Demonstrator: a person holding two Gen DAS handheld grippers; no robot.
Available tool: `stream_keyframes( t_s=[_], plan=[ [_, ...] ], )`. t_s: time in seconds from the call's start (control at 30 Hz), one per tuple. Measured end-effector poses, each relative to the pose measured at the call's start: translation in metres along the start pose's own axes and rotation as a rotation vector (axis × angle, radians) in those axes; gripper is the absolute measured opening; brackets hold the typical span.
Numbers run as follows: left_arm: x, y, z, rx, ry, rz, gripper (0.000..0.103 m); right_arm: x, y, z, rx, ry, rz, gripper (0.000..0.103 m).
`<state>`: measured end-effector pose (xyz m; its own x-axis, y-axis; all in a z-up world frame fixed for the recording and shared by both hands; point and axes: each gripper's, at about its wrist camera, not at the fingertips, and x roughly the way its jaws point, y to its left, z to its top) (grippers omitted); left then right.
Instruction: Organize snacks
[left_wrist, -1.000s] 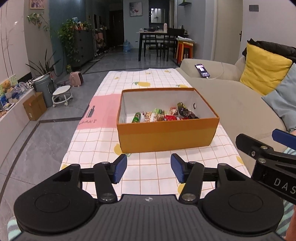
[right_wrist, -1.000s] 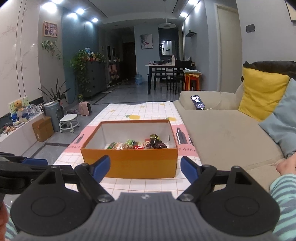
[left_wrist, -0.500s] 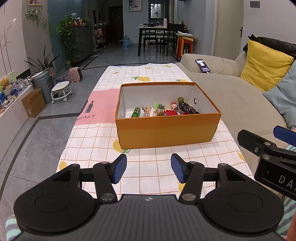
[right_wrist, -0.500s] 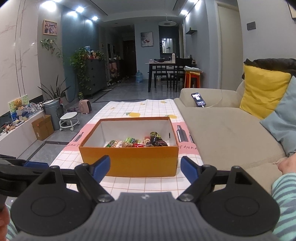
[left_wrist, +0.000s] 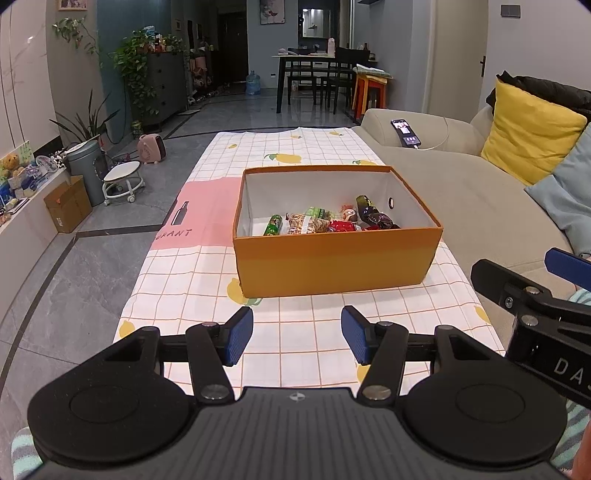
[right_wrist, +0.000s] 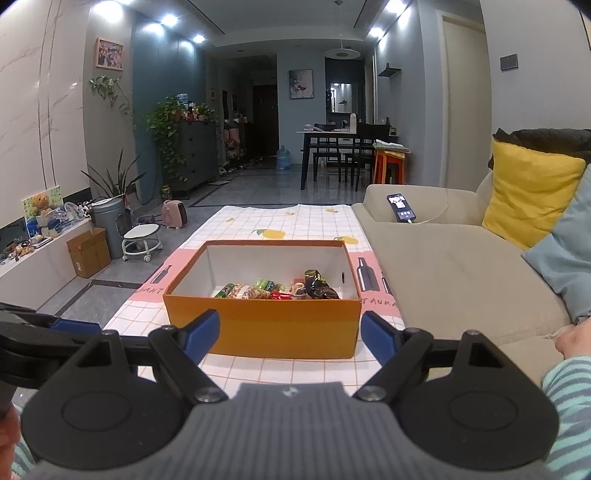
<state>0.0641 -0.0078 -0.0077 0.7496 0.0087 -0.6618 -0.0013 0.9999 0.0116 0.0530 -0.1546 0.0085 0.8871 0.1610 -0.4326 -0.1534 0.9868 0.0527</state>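
An open orange box (left_wrist: 336, 260) stands on the checked tablecloth; it also shows in the right wrist view (right_wrist: 258, 328). Several wrapped snacks (left_wrist: 325, 221) lie along its near inside wall, also in the right wrist view (right_wrist: 280, 290). My left gripper (left_wrist: 297, 336) is open and empty, held above the cloth in front of the box. My right gripper (right_wrist: 290, 338) is open and empty, in front of the box's near wall. The right gripper's body shows at the right edge of the left wrist view (left_wrist: 535, 306).
The table's tablecloth (left_wrist: 207, 280) has lemon prints and a pink panel. A beige sofa (left_wrist: 480, 206) runs along the right with a yellow cushion (left_wrist: 528, 129) and a phone (left_wrist: 405, 132). A stool (left_wrist: 122, 181), a bin and a cardboard box stand on the floor at left.
Both grippers have pulled back and risen slightly, so the box sits a little farther off and lower in view. Both stay open and empty.
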Motion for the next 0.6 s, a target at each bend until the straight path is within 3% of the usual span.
stream_keyframes(
  t_s=[0.6],
  plan=[
    [-0.0012,0.0015,0.0,-0.003,0.0,0.001,0.065,0.003,-0.0007,-0.0001,0.005,0.017,0.0,0.081]
  ],
)
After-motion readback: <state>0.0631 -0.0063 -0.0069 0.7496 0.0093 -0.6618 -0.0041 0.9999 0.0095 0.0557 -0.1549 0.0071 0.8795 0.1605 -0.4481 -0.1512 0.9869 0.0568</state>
